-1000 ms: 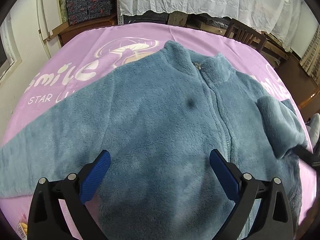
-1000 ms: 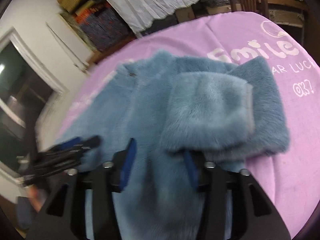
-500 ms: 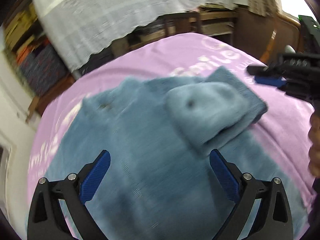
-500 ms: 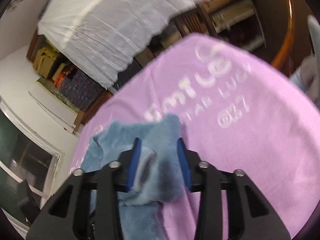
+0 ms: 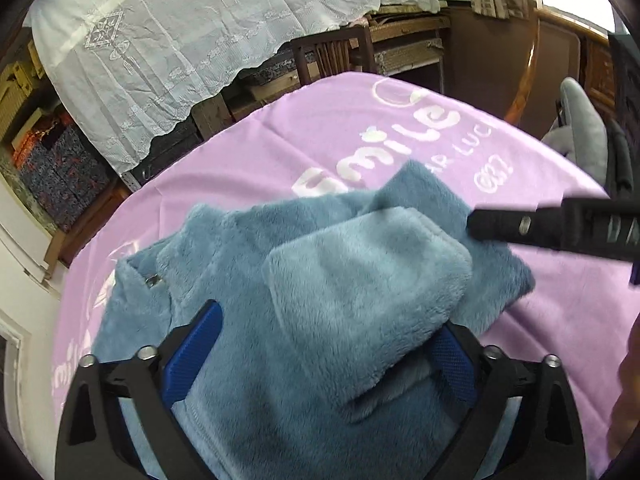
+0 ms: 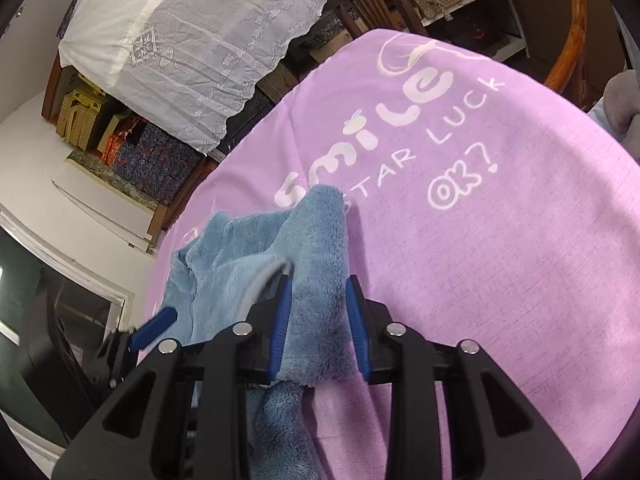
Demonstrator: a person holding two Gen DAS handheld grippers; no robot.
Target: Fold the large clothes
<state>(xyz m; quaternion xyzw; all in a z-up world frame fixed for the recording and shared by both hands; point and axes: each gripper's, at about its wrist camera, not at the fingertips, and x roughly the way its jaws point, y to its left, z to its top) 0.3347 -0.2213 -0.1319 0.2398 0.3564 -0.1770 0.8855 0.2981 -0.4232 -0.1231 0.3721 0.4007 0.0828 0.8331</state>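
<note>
Both tongs look alike — left tongs (image 5: 320,344), right tongs (image 6: 318,320): black frames, silver screws, textured blue pads (image 5: 192,354).

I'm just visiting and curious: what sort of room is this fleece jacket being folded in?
Probably a lived-in home room. A lace-trimmed white cloth drapes over furniture, patterned storage boxes are stacked by the wall, and a wooden chair stands behind the purple "smile" blanket.

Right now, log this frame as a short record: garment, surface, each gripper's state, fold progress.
garment: blue fleece jacket, zip front, lying on the cloth
surface: purple printed cloth
sleeve: one sleeve folded over the jacket's body
left gripper: open, fingers either side of the folded sleeve
right gripper: shut on an edge of the fleece
fold progress: partial; jacket body not yet folded
</note>
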